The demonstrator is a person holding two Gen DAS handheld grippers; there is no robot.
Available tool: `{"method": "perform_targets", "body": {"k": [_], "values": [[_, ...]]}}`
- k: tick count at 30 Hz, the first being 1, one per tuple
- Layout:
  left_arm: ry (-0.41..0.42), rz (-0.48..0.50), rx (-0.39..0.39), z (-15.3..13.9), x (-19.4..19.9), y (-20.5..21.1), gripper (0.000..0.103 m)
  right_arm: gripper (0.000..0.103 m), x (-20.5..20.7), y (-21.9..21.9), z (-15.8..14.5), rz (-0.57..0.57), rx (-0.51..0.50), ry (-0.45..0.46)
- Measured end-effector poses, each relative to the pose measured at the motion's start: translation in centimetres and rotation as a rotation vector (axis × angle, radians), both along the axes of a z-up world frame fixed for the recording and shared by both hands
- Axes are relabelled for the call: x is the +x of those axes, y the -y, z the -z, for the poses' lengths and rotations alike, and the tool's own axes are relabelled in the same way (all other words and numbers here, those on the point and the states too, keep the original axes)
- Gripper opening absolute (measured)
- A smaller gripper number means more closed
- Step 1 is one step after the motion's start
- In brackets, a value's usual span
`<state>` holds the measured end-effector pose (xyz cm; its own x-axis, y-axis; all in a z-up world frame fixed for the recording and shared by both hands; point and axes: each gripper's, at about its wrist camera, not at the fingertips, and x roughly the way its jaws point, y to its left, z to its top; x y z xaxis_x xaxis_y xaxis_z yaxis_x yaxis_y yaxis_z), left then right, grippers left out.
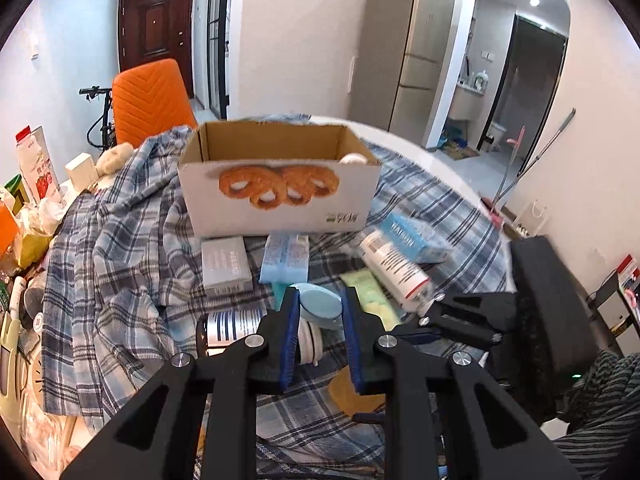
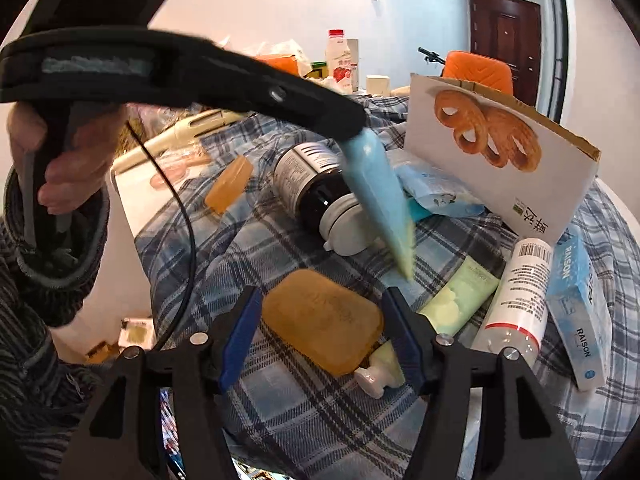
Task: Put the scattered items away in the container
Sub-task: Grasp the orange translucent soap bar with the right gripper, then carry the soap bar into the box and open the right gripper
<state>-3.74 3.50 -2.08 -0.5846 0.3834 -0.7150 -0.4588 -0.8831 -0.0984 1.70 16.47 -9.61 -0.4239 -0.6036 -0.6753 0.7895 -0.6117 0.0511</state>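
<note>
The open cardboard box printed with pretzels (image 1: 280,184) sits at the far side of the plaid-covered counter (image 1: 120,264), with only one pale round item (image 1: 354,159) visible inside, so most tidying seems left. The left claw (image 1: 320,308) is clamped on a light-blue soft tube (image 2: 380,200), lifted above the clutter just near of the box. The right claw (image 2: 320,320) stands wide around an amber bar of soap (image 2: 324,320), not yet closed. A dark bottle (image 2: 312,184), a white bottle (image 2: 516,288), a green tube (image 2: 460,292) and a blue carton (image 2: 580,304) still lie scattered.
</note>
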Motion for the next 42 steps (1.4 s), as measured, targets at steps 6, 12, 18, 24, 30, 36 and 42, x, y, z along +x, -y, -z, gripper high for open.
{"method": "perform_targets", "body": {"k": [6, 12, 18, 24, 30, 36, 42], "values": [[0.028, -0.015, -0.003, 1.1, -0.2, 0.6, 0.023, 0.067, 1.6, 1.8, 0.9, -0.007, 0.095, -0.088], [0.042, -0.012, -0.026, 1.8, -0.1, 0.2, 0.023, 0.062, 0.6, 1.0, 0.6, 0.074, 0.052, -0.034], [0.018, -0.029, -0.056, 2.0, 0.2, -0.3, 0.023, 0.062, 0.0, -1.3, -0.9, 0.229, -0.023, -0.021], [0.012, -0.035, -0.056, 1.8, 0.2, -0.4, 0.023, 0.062, -0.5, -2.5, -2.4, 0.306, -0.05, -0.037], [-0.002, -0.048, -0.059, 1.6, 0.2, -0.5, 0.023, 0.062, -1.9, -3.5, -4.1, 0.359, -0.081, -0.063], [-0.047, -0.061, -0.058, 0.6, 0.2, -1.1, 0.023, 0.062, -2.2, -4.0, -5.9, 0.418, -0.107, -0.123], [-0.089, -0.077, -0.035, -0.7, 0.0, -1.4, 0.023, 0.062, -2.6, -4.2, -7.8, 0.441, -0.14, -0.168]]}}
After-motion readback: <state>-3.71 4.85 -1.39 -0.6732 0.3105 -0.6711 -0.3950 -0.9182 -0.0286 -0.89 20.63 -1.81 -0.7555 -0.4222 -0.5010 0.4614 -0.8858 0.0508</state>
